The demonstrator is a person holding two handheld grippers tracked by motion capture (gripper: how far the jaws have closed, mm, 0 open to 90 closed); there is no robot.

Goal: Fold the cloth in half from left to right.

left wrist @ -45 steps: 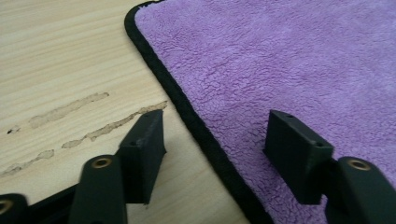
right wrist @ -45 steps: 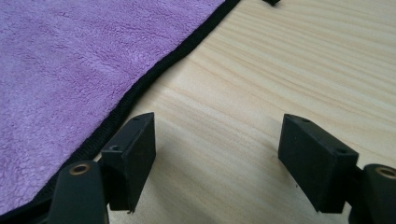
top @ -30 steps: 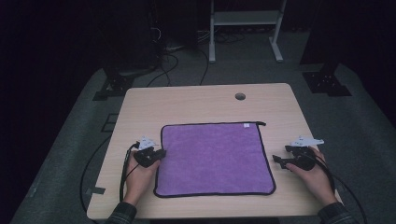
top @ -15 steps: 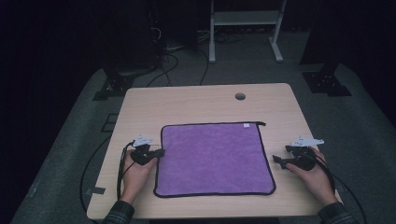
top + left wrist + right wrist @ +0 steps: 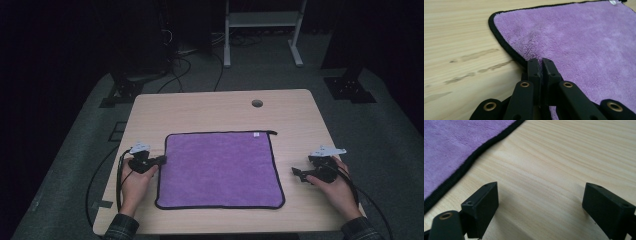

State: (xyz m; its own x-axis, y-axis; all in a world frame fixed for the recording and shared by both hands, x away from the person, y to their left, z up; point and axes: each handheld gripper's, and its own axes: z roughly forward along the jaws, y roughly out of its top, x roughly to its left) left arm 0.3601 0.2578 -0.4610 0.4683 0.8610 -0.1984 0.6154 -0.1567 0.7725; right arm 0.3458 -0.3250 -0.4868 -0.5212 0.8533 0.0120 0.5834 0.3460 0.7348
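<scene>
low, left gripper point(image 5: 161, 159) at towel point(image 5: 220, 170) edge

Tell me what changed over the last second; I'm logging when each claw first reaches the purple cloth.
The left claw moved slightly toward the far side of the table along the left edge of the square purple fleece cloth with black trim; its jaws are shut at that edge, though whether they pinch the trim cannot be told. The right claw stayed open over the light wooden table, clear of the cloth. The cloth lies flat as before.
</scene>
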